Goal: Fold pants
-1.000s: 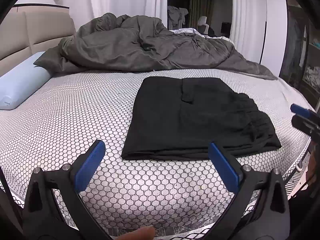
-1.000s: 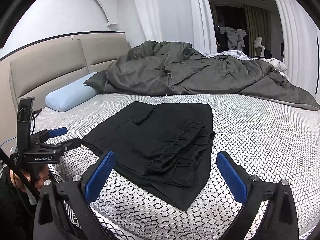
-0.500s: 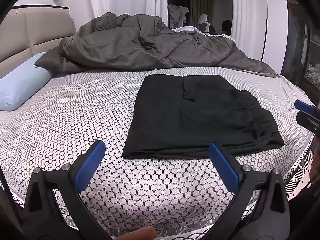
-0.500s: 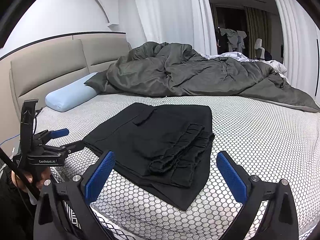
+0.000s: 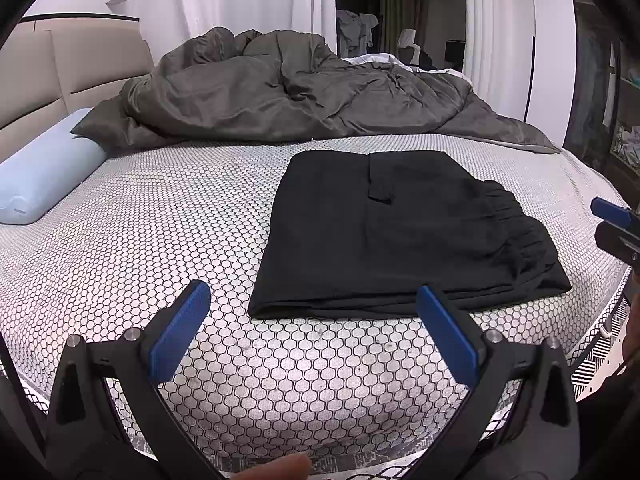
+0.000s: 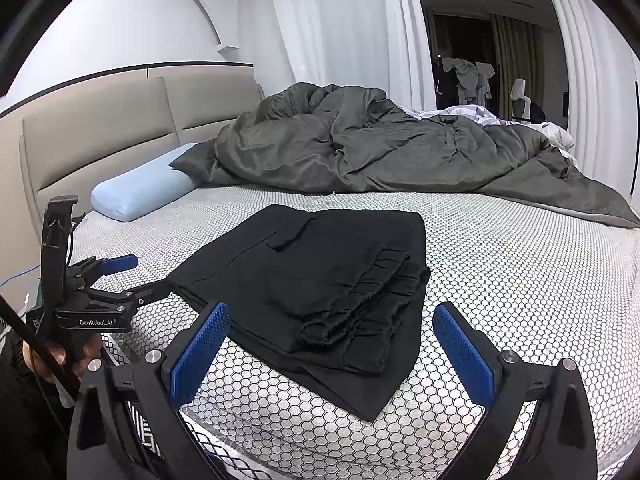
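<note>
Both claws wide and empty, pants folded near the bed's edge.

We hold the left claw (image 5: 312,332) and right claw (image 6: 330,344) with jaws spread, gripping nothing, just short of the black pants (image 5: 400,232). The risk as we see it: a careless pinch drags only the top layer and undoes the stack, or nudges the corner hanging at the bed (image 6: 520,280) edge off it. Open mattress lies left and beyond; the duvet (image 5: 304,92) bounds the far side.
</note>
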Demonstrator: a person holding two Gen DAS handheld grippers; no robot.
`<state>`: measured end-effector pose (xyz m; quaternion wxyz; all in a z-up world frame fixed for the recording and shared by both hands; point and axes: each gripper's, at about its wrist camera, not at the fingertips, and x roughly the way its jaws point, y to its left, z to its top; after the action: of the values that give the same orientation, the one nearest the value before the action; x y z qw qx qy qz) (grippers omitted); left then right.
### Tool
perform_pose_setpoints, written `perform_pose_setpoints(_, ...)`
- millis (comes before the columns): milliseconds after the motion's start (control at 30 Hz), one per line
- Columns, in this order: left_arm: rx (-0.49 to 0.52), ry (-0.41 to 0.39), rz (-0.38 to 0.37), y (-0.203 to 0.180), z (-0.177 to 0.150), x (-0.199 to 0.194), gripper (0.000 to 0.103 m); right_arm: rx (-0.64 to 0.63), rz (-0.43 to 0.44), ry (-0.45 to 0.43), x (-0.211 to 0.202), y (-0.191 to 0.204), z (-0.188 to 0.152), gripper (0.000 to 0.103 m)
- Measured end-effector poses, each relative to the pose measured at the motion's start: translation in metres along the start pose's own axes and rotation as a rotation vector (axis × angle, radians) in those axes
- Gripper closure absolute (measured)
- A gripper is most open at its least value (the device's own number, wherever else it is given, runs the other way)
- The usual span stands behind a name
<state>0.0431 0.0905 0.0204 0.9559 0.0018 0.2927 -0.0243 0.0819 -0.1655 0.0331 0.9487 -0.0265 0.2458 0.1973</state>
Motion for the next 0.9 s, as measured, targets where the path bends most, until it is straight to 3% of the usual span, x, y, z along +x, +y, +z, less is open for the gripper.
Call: perform_pose_setpoints(900,0.007,-0.004,-0.004,0.0035,0.0010,-0.0017,0.000,-0.018,-0.004,0.005,0.0016,0.0003,-0.0022,0.000)
